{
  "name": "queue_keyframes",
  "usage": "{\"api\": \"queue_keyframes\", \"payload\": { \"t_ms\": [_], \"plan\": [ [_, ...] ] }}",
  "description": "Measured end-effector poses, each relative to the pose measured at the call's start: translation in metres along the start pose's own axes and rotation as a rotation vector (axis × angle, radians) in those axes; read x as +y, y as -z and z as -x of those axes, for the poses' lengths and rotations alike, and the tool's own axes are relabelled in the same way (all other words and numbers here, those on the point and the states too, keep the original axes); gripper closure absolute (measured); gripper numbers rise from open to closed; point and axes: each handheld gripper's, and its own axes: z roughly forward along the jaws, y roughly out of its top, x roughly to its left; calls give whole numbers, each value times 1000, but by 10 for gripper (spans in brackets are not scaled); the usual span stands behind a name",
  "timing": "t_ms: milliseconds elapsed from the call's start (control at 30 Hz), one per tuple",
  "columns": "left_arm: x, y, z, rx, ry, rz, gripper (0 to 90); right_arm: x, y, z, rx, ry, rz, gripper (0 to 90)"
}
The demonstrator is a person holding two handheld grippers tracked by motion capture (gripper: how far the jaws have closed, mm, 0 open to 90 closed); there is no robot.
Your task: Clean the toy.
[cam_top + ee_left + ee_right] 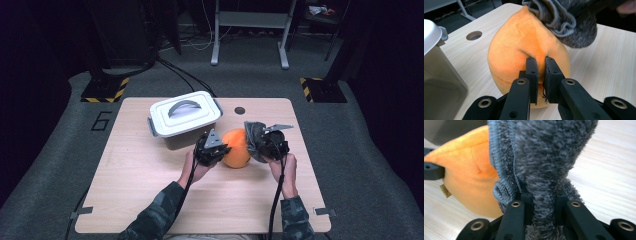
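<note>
- My left gripper (540, 67) is pinched nearly shut on a fold of the orange plush (524, 45), holding it on the table (604, 70).
- My right gripper (541, 202) is clamped on the grey cloth (549, 157).
- The cloth hangs against the plush's far-right top, on my right gripper's side.

Plush (236, 148) sits mid-table (150, 200), betw my left gripper (216, 150) & right gripper (260, 142). Cloth (253, 135) just right of plush, touching it. Lidded box (184, 119) behind-left.
</note>
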Motion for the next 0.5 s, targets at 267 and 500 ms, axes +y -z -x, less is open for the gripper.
{"api": "queue_keyframes", "payload": {
  "t_ms": [267,500],
  "plan": [
    [0,-4,4,-14,-7,0,831,8,20,-18,163,29,109,766],
    [-3,-3,0,-8,8,-4,831,7,-2,-15,74,52,45,768]
  ]
}}
